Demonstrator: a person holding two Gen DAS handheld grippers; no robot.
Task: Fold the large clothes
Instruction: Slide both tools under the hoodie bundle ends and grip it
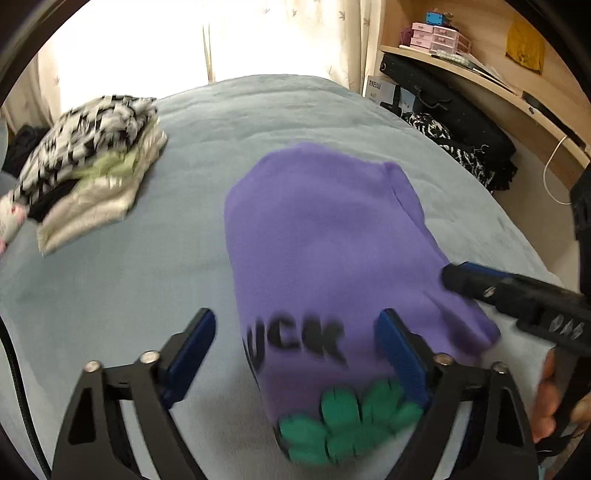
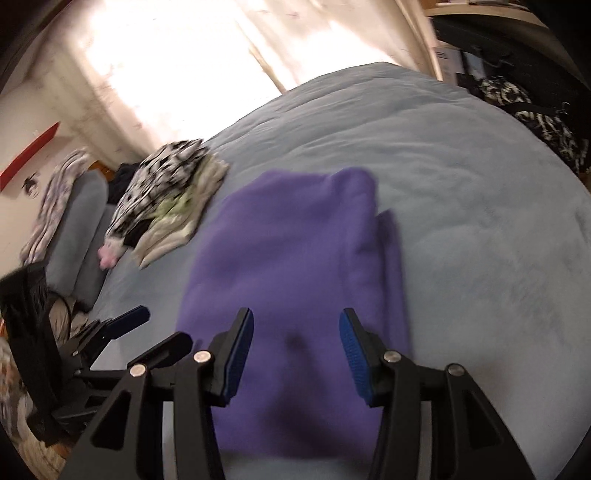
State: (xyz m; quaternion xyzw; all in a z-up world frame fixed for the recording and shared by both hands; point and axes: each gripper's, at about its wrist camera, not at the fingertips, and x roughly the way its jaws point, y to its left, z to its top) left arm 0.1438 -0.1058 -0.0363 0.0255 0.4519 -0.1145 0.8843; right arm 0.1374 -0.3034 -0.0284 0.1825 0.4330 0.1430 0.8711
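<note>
The bed point(image 1: 110, 288) takes up pretty much the whole room here, covered in a pale blue-grey fuzzy blanket, with bright curtains point(image 1: 280, 33) behind its far edge. Sitting roughly mid-bed, a bit toward the near edge, is the purple sweatshirt point(image 1: 325, 240), folded into a chunky rectangle with black lettering and a green print on the end closest to the grippers. From the right wrist view you can see one folded flap lying along its right side. Over by the far left corner of the bed there's a pile of folded clothes point(image 1: 92, 177), cream and pale green stuff with a black-and-white patterned piece on top. A wooden shelf point(image 1: 480, 74) runs along the wall past the right edge of the bed, with little pink drawers on it and dark bags under it. The left gripper point(image 1: 299, 354) hangs over the printed end of the sweatshirt, fingers spread wide and not pinching anything. The right gripper point(image 2: 297, 354) is over the plain purple part, fingers also apart with nothing between them but air, the fabric below. A hand point(image 1: 550, 402) shows at the right gripper's handle. Everything's a bit motion-blurred.
</note>
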